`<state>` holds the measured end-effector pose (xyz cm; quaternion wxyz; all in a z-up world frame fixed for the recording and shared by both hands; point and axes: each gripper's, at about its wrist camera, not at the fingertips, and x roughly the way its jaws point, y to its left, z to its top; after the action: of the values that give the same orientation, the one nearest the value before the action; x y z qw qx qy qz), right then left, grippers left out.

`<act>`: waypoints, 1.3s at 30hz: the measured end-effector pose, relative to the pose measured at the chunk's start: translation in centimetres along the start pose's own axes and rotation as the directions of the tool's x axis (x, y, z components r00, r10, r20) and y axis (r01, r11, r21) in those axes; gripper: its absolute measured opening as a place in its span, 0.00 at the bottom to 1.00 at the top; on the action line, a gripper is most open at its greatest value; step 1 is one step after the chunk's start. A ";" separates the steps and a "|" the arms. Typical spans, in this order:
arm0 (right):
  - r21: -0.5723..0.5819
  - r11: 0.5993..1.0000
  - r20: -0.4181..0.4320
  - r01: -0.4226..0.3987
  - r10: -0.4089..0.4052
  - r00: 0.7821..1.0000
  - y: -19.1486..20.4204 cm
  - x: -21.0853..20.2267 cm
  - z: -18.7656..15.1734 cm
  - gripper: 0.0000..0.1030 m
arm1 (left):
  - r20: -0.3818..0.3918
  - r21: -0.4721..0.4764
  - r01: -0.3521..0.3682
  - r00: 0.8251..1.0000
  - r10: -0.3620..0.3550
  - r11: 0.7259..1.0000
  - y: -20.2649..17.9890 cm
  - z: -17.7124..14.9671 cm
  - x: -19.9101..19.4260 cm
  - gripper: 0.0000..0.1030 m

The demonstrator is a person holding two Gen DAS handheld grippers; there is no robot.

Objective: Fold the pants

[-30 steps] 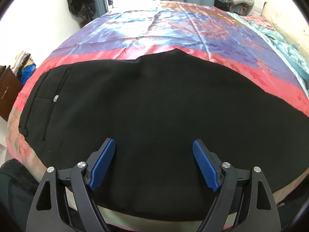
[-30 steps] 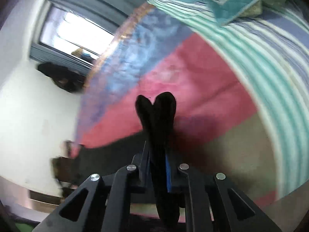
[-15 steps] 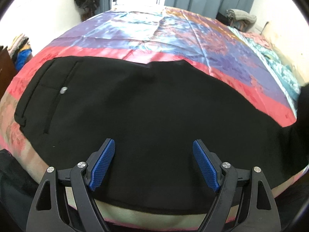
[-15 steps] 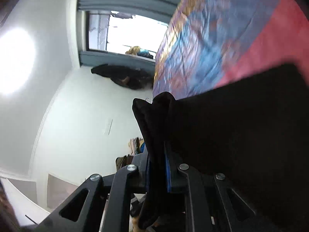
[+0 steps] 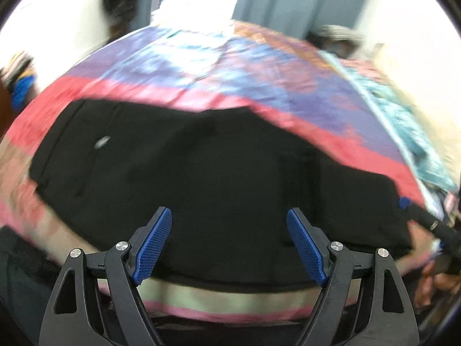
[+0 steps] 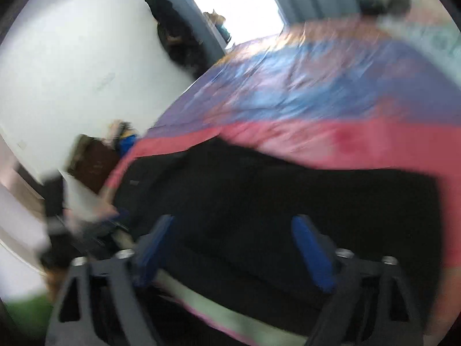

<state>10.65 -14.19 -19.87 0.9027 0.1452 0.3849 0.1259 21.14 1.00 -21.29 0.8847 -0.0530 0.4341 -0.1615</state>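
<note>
Black pants (image 5: 207,173) lie folded over on a colourful satin bedspread (image 5: 219,66), near the bed's front edge. A silver button (image 5: 101,142) shows near the waistband at the left. My left gripper (image 5: 229,242) is open and empty, just above the near part of the pants. My right gripper (image 6: 236,248) is open and empty over the pants (image 6: 288,201); this view is blurred. The right gripper's tip (image 5: 415,210) shows at the right edge of the left wrist view, beside the pants' right end.
A teal patterned blanket (image 5: 403,121) lies along the bed's right side. A brown cabinet with clothes on it (image 6: 95,161) stands left of the bed. Dark clothes (image 6: 175,37) hang on the white wall. Grey curtains (image 5: 288,3) and a bright window are at the back.
My right gripper was shut on the pants' end and carried it leftward over the rest of the pants. It has now opened and let go. The left gripper stayed open, shifting slightly.
</note>
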 end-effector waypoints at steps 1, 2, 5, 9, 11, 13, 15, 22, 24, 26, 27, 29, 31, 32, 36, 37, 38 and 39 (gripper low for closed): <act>-0.003 0.999 0.015 0.032 -0.032 0.999 -0.7 -1.1 -0.8 0.91 | 0.004 0.049 0.045 0.999 -0.045 0.998 -1.7 0.2 -0.2 0.79; 0.018 0.997 0.024 0.076 -0.076 0.997 -2.1 -2.8 -2.3 0.91 | -0.004 0.079 0.072 0.997 -0.072 0.994 -2.8 0.3 -0.1 0.77; 0.120 0.984 0.032 0.133 -0.138 0.990 -5.0 -5.2 -5.2 0.91 | -0.071 0.174 0.130 0.990 -0.119 0.976 -6.5 0.9 2.1 0.55; 0.225 0.967 0.077 0.121 -0.142 0.987 -7.3 -7.7 -5.5 0.91 | -0.177 0.215 0.135 0.979 -0.097 0.967 -9.2 1.6 6.8 0.31; 0.208 0.970 0.121 0.129 -0.156 0.980 -7.2 -8.8 -5.0 0.91 | -0.239 0.221 0.134 0.968 -0.079 0.966 -9.9 1.6 9.0 0.28; 0.184 0.973 0.131 0.139 -0.164 0.978 -7.0 -9.2 -4.9 0.91 | -0.274 0.221 0.119 0.960 -0.055 0.968 -10.0 1.1 10.3 0.12; 0.182 0.973 0.125 0.141 -0.165 0.978 -7.2 -8.9 -4.7 0.91 | -0.265 0.190 0.125 0.962 -0.072 0.974 -10.0 1.3 10.0 0.08; 0.185 0.966 0.205 0.182 -0.219 0.954 -8.0 -10.4 -4.5 0.91 | -0.167 0.173 0.070 0.985 -0.040 0.982 -7.7 0.9 5.7 0.07; 0.168 0.970 0.201 0.173 -0.206 0.958 -8.1 -9.6 -4.1 0.91 | -0.198 0.200 0.039 0.980 0.001 0.979 -7.6 0.4 7.1 0.08; 0.135 0.983 0.177 0.124 -0.147 0.973 -7.6 -8.1 -3.8 0.91 | -0.208 0.217 0.027 0.978 0.019 0.976 -8.0 0.0 7.9 0.12; 0.123 0.989 0.157 0.084 -0.103 0.982 -7.4 -7.2 -3.6 0.91 | -0.201 0.233 0.013 0.979 0.035 0.972 -8.2 -0.2 8.0 0.16; 0.178 0.983 0.033 -0.054 0.049 0.998 -8.3 -3.7 -3.9 0.91 | -0.191 0.248 0.004 0.981 0.045 0.969 -8.8 -0.3 7.7 0.22; 0.276 0.960 -0.100 -0.057 0.087 0.991 -9.6 -0.5 -5.1 0.91 | -0.189 0.241 0.010 0.981 0.037 0.971 -8.9 -0.2 7.2 0.44; 0.268 0.962 -0.078 -0.061 0.084 0.993 -9.8 -0.5 -5.3 0.90 | -0.174 0.236 -0.003 0.984 0.045 0.972 -8.7 -0.1 6.6 0.58; 0.289 0.954 -0.049 -0.080 0.099 0.994 -10.0 -1.7 -5.1 0.90 | -0.091 0.168 -0.029 0.995 0.045 0.985 -7.2 0.6 3.8 0.67; 0.309 0.948 -0.035 -0.083 0.098 0.995 -10.2 -2.2 -5.1 0.90 | -0.070 0.150 -0.020 0.997 0.030 0.989 -7.1 1.0 3.2 0.67; 0.347 0.933 -0.005 -0.097 0.105 0.994 -10.6 -2.9 -4.9 0.90 | -0.053 0.145 -0.011 0.998 0.019 0.989 -7.1 1.3 2.9 0.67; 0.378 0.916 0.040 -0.133 0.128 0.991 -11.1 -3.7 -4.5 0.90 | -0.040 0.150 -0.001 0.999 0.007 0.989 -7.3 1.6 2.8 0.67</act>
<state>6.10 -24.94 -24.39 0.8499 0.3434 0.3849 0.1079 22.28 -6.94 -20.70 0.8776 0.0177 0.4385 -0.1930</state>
